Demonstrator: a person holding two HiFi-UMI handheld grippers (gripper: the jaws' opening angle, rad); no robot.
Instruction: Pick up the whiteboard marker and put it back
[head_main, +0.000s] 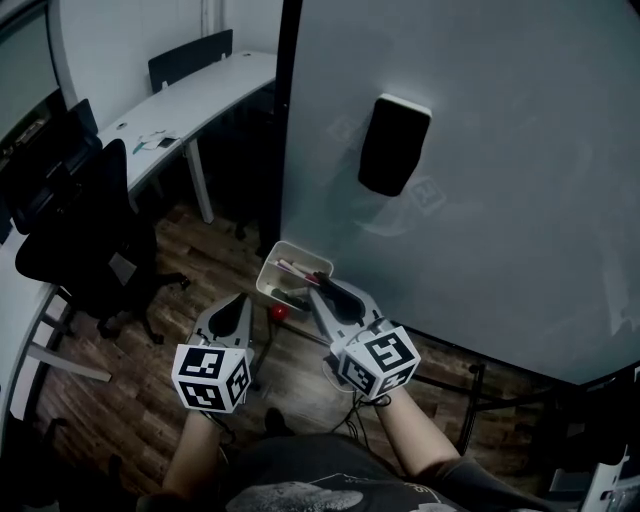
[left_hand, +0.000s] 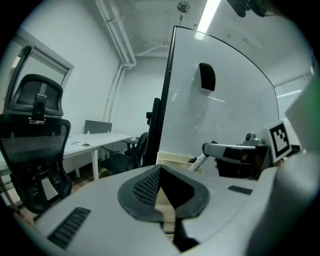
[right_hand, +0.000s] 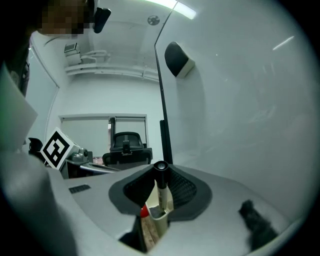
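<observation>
- The right gripper (head_main: 326, 290) has its jaws clenched on the whiteboard marker (right_hand: 160, 187).
- The whiteboard marker stands roughly upright between the 2 pads. Its black end points at the right gripper view's camera.
- The right gripper's jaw tips sit just over the near right edge of a cream tray (head_main: 301, 249).
- The tray sits at the foot of the whiteboard (head_main: 500, 200), beside its black frame edge. It holds several other markers (head_main: 296, 268).
- The left gripper (head_main: 234, 310) has its jaws closed tip to tip with nothing between them. It is held beside the right gripper, short of the tray.
- A black eraser (head_main: 393, 143) clings to the whiteboard, well above the tray.
- A small red object (head_main: 281, 312) shows just beside the tray's near end.
- An office chair (head_main: 90, 250) stands on the wooden floor (head_main: 200, 260), near a white surface (head_main: 190, 105).
</observation>
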